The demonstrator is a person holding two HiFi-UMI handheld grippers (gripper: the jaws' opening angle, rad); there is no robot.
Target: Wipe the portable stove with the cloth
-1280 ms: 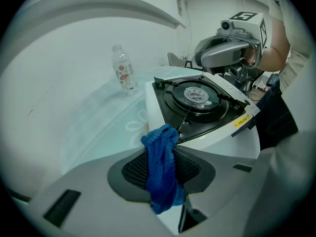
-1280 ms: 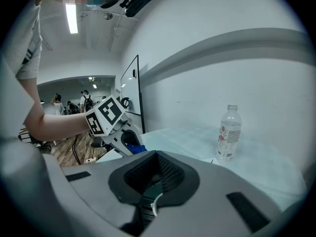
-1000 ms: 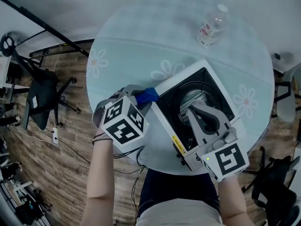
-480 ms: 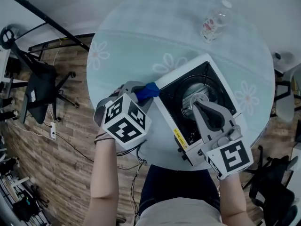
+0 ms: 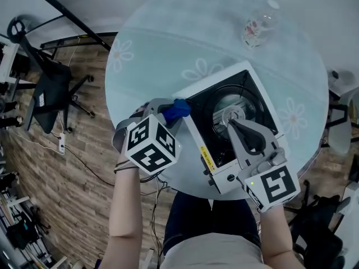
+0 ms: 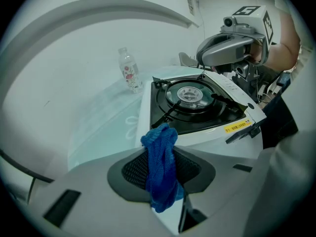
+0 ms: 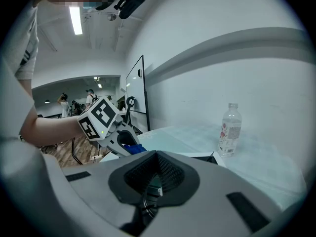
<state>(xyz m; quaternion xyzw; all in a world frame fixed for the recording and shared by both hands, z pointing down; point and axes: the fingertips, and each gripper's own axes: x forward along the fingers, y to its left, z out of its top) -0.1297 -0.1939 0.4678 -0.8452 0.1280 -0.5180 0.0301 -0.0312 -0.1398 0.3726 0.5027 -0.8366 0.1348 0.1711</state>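
Note:
The white portable stove (image 5: 196, 107) with its black burner well (image 5: 233, 108) sits on the round glass table (image 5: 168, 43). My left gripper (image 5: 171, 108) is shut on a bunched blue cloth (image 5: 179, 109), which rests against the stove's left rim. In the left gripper view the cloth (image 6: 160, 167) hangs between the jaws, just short of the stove (image 6: 197, 102). My right gripper (image 5: 231, 122) hovers above the burner with its jaws together and nothing in them. From the right gripper view (image 7: 157, 162) I see the left gripper (image 7: 101, 120) and the cloth (image 7: 132, 148).
A clear plastic bottle (image 5: 258, 27) stands at the far side of the table, also visible as the bottle (image 6: 129, 70) and the bottle (image 7: 230, 130). The stove's front overhangs close to the table's near edge. An office chair (image 5: 47, 94) stands on the wooden floor to the left.
The head view has shifted slightly. The cloth now sits a little further along the stove's left rim from its corner. The right gripper stays above the burner.

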